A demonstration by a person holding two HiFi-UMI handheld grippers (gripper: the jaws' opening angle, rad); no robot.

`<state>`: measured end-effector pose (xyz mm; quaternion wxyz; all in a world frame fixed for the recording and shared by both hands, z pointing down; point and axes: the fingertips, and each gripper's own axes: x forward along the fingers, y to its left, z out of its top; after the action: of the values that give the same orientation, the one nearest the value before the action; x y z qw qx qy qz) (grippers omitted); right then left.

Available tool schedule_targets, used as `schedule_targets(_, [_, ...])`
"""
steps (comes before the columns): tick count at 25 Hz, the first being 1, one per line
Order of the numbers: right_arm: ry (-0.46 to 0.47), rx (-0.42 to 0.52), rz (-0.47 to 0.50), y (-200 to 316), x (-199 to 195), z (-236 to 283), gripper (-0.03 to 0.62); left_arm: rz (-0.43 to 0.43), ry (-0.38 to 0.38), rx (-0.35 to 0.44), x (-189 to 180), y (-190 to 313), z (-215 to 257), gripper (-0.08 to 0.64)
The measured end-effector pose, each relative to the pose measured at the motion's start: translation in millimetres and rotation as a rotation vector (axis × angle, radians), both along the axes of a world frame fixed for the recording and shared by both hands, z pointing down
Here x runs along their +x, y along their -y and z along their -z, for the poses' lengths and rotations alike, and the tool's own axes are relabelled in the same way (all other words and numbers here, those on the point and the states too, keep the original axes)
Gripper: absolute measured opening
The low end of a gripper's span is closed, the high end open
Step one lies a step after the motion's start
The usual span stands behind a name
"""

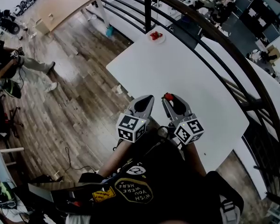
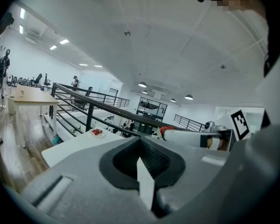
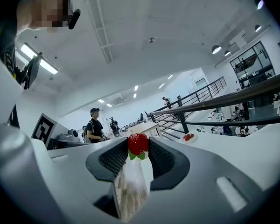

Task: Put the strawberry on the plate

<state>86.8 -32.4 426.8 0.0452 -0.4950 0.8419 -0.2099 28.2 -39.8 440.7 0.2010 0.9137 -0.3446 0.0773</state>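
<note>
A red strawberry with green leaves is pinched at the tips of my right gripper, which is shut on it and held above the near part of the white table. Close beside it on the left, my left gripper is shut with nothing in it; its jaws meet in the left gripper view. A small white plate with a few red strawberries on it sits at the table's far corner, well ahead of both grippers. The plate also shows in the gripper views.
A dark metal railing curves along the table's far and right sides. Wooden floor lies off the table's left edge, with a seated person and a wooden table beyond. Another person stands farther off.
</note>
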Motion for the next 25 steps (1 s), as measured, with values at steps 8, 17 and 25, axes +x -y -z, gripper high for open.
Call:
schedule_targets(8, [-0.036,-0.001,-0.056,50,-16,4,0.141,-0.035,-0.022,0.018,-30,50,9,0.003])
schedule_targets(17, [-0.053,-0.021,-0.084,70,-40,2,0.141,-0.049,-0.035,-0.025,-61,74,-3,0.003])
schedule_targets(25, [-0.047,-0.062,-0.076,103,-39,-15,0.141,-0.05,-0.032,-0.075,-55,101,-19,0.003])
